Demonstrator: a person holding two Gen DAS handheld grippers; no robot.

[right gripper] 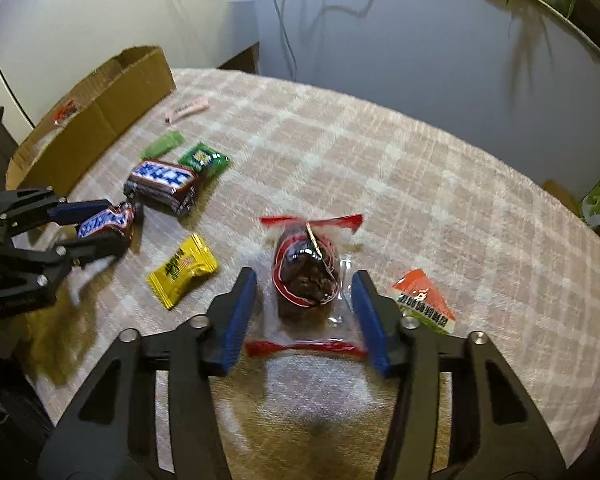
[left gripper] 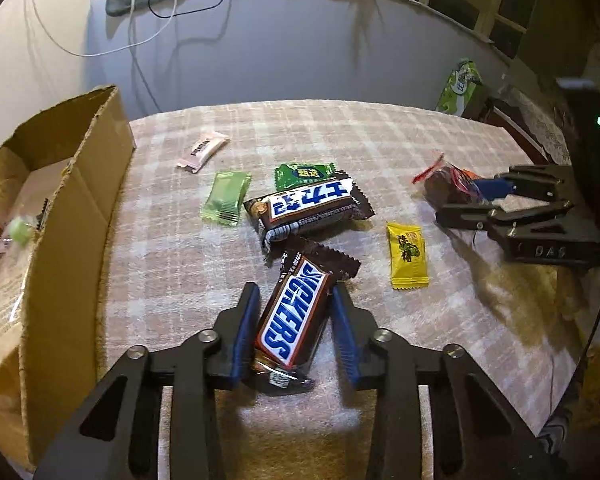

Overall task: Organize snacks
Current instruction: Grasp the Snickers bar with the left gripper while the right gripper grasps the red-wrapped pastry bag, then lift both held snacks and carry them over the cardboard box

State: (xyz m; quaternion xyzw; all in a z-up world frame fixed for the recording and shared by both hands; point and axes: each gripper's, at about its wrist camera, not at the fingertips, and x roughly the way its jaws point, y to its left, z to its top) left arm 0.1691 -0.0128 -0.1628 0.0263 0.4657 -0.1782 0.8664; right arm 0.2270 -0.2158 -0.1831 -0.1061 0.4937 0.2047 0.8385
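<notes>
A Snickers bar point(left gripper: 290, 316) lies on the plaid cloth between the blue pads of my left gripper point(left gripper: 296, 286), which is shut on its long sides. The right wrist view shows the same hold at the left point(right gripper: 120, 224). A dark snack in a clear wrapper with red ends point(right gripper: 306, 272) lies between the fingers of my right gripper point(right gripper: 304, 273). That gripper is open, with a gap on each side of the snack. A cardboard box point(left gripper: 80, 184) with several snacks inside stands at the left.
On the cloth lie a second Snickers bar point(left gripper: 308, 206), a dark green candy point(left gripper: 304, 174), a light green packet point(left gripper: 225, 198), a pink bar point(left gripper: 202, 150), a yellow candy point(left gripper: 407, 258) and an orange-and-green packet point(right gripper: 424, 300). A green bag point(left gripper: 460, 88) stands past the far right edge.
</notes>
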